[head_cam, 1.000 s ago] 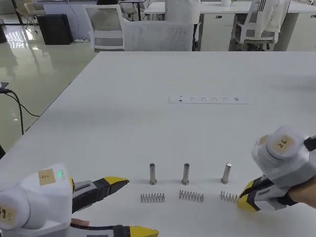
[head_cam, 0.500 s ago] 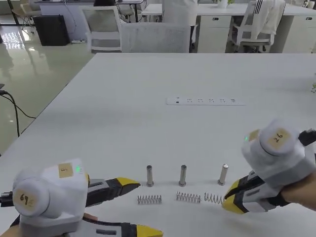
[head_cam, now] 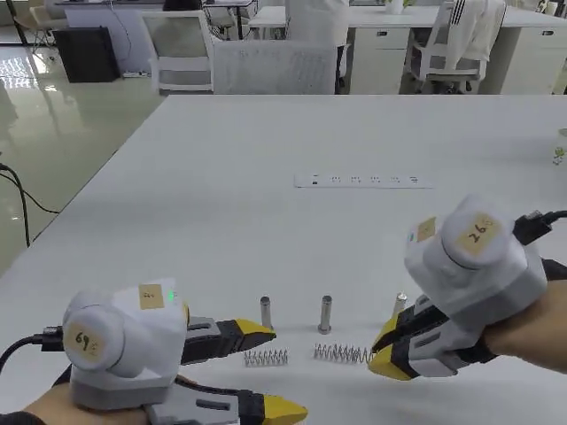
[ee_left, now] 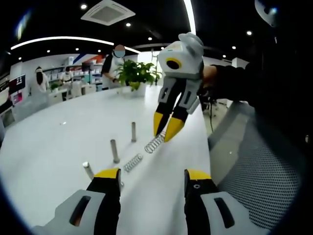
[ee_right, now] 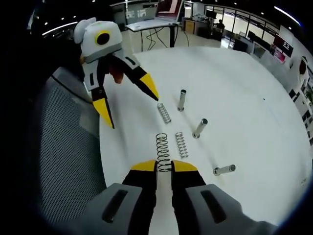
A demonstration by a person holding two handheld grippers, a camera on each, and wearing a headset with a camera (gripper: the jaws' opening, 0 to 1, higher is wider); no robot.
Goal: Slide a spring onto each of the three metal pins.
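Observation:
Three metal pins stand upright in a row on the white table (head_cam: 266, 221): left pin (head_cam: 266, 312), middle pin (head_cam: 325, 313), right pin (head_cam: 400, 304), the last half hidden behind my right gripper (head_cam: 381, 359). That gripper is shut on one end of a spring (ee_right: 164, 147), which sticks out forward from its jaws. The held spring (ee_left: 155, 142) hangs just over the table in front of the pins. Two more springs lie flat: one (head_cam: 266, 358) below the left pin, one (head_cam: 332, 352) below the middle pin. My left gripper (head_cam: 282, 372) is open beside the left spring, holding nothing.
A white power strip (head_cam: 365, 181) lies flat farther back on the table. Chairs (head_cam: 182, 53) and desks stand beyond the far edge. A grey mesh chair seat (ee_left: 254, 161) sits just off the near edge. A potted plant (ee_left: 134, 73) stands at the table's end.
My right gripper has closed on the right-hand spring and carried it leftward, toward the middle spring. My left gripper has moved right, closer to the left spring. The head camera shifted too.

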